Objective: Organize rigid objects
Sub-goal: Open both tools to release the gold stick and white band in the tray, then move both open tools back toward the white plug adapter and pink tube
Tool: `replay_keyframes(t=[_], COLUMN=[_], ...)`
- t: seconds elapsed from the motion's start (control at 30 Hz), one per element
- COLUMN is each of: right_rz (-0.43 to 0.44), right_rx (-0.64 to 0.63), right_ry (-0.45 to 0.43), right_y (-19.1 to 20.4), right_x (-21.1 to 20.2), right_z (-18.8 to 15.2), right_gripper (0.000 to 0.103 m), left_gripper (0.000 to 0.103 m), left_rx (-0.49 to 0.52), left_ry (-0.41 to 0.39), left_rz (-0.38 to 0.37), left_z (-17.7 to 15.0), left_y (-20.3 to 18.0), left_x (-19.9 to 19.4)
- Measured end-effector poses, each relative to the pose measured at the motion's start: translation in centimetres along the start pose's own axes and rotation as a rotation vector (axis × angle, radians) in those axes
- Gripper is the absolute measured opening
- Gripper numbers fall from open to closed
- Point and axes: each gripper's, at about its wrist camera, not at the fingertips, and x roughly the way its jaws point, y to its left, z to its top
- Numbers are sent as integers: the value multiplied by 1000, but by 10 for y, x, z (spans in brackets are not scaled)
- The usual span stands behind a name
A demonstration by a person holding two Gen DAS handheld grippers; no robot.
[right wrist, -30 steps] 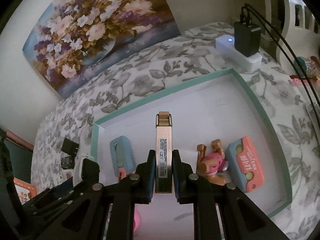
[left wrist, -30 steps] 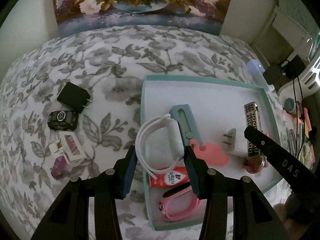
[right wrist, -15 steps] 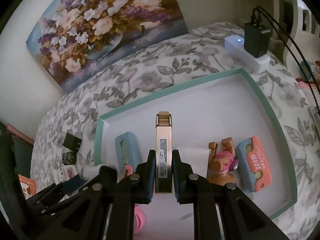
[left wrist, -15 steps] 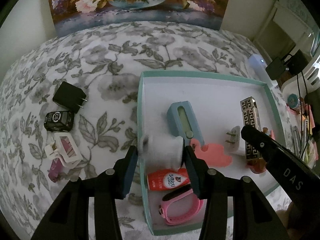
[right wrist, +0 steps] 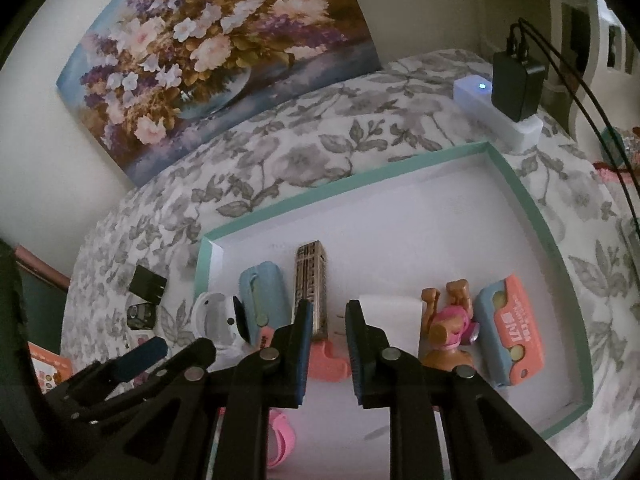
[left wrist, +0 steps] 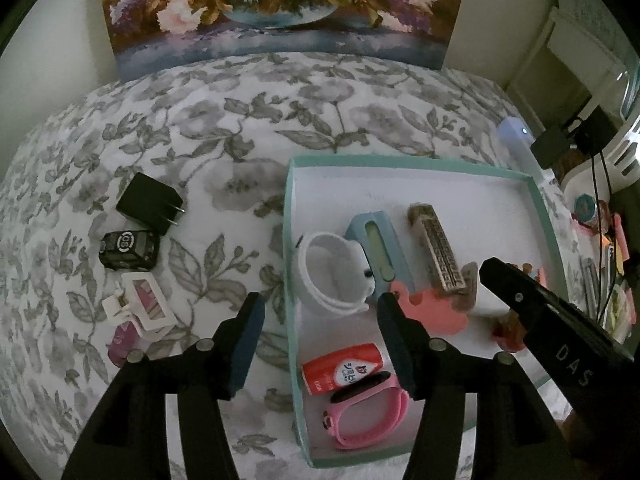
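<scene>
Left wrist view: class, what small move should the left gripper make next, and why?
Probably lift clear and swing toward the black charger: the left gripper has its jaws opening, the white wristband lies free in the tray, and the charger sits outside it on the bedspread.

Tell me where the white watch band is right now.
The white watch band lies inside the teal tray at its left wall, beside the blue case, just beyond the left gripper.

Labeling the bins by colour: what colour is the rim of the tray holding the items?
Teal green rim, white inside; clearest in the right wrist view.
</scene>
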Motion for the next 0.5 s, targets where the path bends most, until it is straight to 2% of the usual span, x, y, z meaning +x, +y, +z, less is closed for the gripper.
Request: replay_keyframes(t=[0.2,0.33,0.4,0.5], right_rz=[-14,-49,-57,-70], right_rx=[-4,-15,-18,-25], right_ry=[1,3,1,-6], right_y=[1,0,0,1], right_x=[0,1,2,1], right_z=[0,-1,-1,-1], right_gripper=[20,36,42,48], left_gripper=[60,62,75,76], left_rx=[-40,-70,-88,-115], left_ry=[5,5,4,5], left_rz=[17,44,64,91], left_z=[1,2,2,2], left_y=[11,21,27,35], left_x=[-2,-2,-3,-3])
